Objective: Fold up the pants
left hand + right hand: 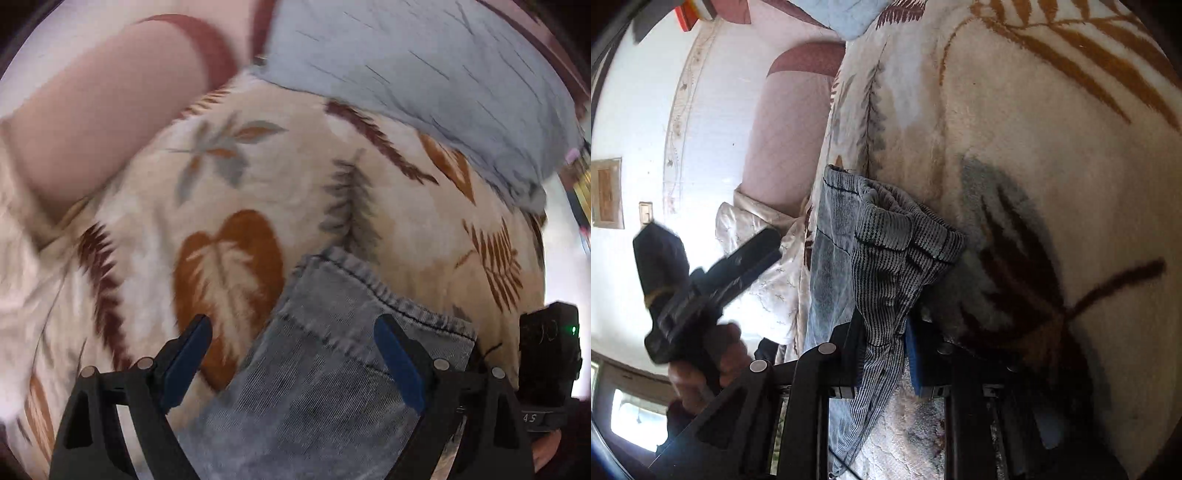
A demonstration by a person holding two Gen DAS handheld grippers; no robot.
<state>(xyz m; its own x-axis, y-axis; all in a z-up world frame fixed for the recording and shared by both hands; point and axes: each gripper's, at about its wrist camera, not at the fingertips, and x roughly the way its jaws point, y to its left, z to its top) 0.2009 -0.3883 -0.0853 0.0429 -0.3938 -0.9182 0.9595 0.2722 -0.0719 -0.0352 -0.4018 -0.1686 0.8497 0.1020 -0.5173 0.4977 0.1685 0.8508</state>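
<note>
**Right gripper pinches bunched denim while left gripper stands spread above it**

Right gripper (pixel 884 354) has its two fingers pressed onto a gathered fold of the pants (pixel 886 258), the cloth squeezed between the dark left finger and the blue pad (pixel 914 363) at about 6 o'clock in the right wrist view. From the pinch the fabric rises toward the centre in a rumpled, tube-like bunch: washed grey-blue denim with a fine ribbed weave, dark stitching along a seam and a hemmed edge at its upper end. A flatter, paler panel of the same garment hangs along the bunch's 9 o'clock side, and a strip of it trails down past the fingers to the bottom edge.

Left gripper (pixel 293 363) is spread wide, its blue-padded fingers (pixel 400 363) well apart at 6 o'clock in the left wrist view, holding nothing. Between and just beyond them lies a flat part of the pants (pixel 321 354), faded denim with a stitched hem running toward 3 o'clock. The same gripper appears at 9 o'clock in the right wrist view, gripped by a hand (pixel 701 365).

Under the pants spreads a cream blanket (pixel 258 184) printed with rust, brown and grey leaves. At 1 o'clock in the left wrist view a pale blue quilted pillow (pixel 424 66) rests on it.
</note>
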